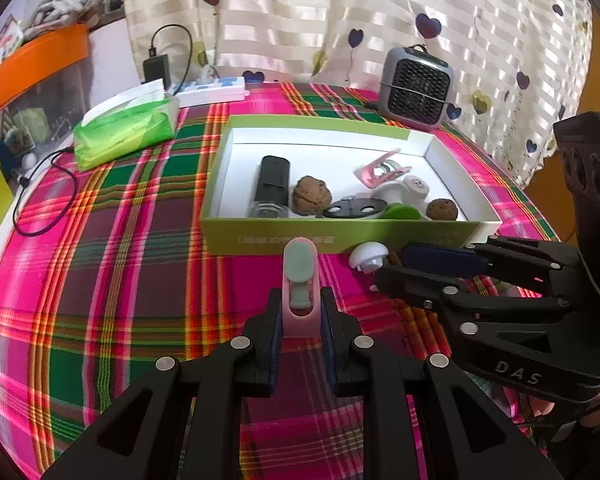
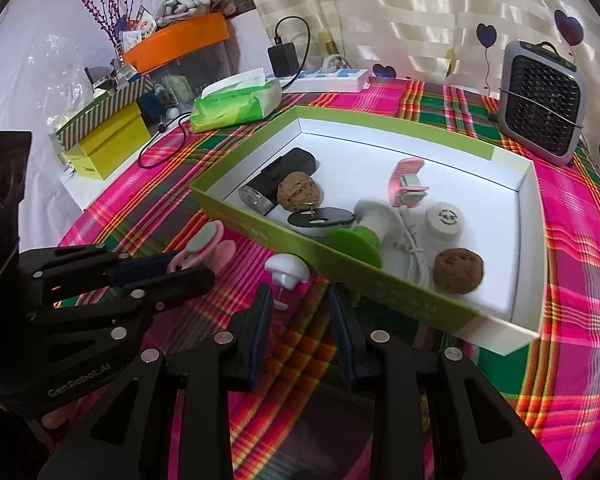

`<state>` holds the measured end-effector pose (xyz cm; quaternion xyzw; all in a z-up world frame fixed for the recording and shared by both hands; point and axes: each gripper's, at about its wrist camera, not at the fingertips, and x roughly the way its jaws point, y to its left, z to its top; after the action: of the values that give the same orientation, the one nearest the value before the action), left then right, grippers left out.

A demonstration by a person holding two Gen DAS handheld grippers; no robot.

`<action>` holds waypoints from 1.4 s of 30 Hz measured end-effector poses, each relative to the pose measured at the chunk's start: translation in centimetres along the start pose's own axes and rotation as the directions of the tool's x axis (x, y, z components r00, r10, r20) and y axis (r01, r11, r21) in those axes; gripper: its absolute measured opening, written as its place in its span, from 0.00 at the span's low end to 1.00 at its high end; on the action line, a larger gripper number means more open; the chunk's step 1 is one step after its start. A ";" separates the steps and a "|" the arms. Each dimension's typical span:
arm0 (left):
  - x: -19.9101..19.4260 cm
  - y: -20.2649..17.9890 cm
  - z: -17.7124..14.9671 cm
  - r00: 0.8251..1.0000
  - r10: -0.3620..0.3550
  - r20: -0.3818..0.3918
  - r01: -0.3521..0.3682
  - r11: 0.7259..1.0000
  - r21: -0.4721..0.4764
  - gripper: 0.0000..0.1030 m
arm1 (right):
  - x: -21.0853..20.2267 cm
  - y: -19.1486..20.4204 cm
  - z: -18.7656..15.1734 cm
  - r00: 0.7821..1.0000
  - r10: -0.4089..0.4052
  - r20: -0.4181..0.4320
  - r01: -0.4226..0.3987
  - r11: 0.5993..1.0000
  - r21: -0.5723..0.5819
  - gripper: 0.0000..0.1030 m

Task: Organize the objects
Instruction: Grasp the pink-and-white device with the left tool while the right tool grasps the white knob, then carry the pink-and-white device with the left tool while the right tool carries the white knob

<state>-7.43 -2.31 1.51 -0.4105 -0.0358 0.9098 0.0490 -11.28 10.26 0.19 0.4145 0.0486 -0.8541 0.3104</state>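
Table (image 1: 100, 280): we see everything resting on its cloth.
Box (image 1: 340, 236): sits mid-table, open at the top.
In the box: a torch (image 1: 274, 180) at the left, a walnut (image 1: 311, 195) just right of it, a clip (image 1: 380, 168) towards the back, a second walnut (image 1: 442, 210) at the right front.
Before the box: a small knob (image 1: 367, 258) on the cloth, touching or just beside the front wall.
Left gripper (image 1: 300, 312): before the box, with a second clip (image 1: 299, 280) between its fingers.
Right gripper (image 2: 300, 312): right of the left one, just behind the knob.
Behind the box: a fan (image 1: 416, 88) at the right, a tissue pack (image 1: 126, 128) at the left, a power strip (image 1: 212, 90) beyond the pack.
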 end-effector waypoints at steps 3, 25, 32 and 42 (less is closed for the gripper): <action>-0.1 0.2 0.0 1.000 -0.001 0.002 0.001 1.000 -0.008 0.15 | 0.8 0.6 0.3 1.000 0.000 -0.019 0.000 1.000 -0.011 0.30; -0.7 0.0 0.4 0.998 -0.044 0.047 0.045 0.999 -0.015 0.15 | -0.7 1.0 0.4 0.999 0.007 0.031 -0.006 0.999 -0.035 0.22; -1.6 -0.3 1.1 0.995 -0.061 0.076 0.062 0.998 -0.012 0.15 | -2.2 1.1 0.9 0.997 0.008 0.077 -0.005 0.999 -0.033 0.22; -1.6 -0.8 2.3 0.996 -0.048 0.079 0.047 0.999 0.014 0.15 | -3.3 0.7 1.6 0.994 -0.003 0.105 0.006 1.000 -0.028 0.22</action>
<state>-8.04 -1.75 4.33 -0.3729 -0.0421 0.9242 0.0714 -10.44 10.77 3.84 0.3645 0.0453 -0.8745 0.3167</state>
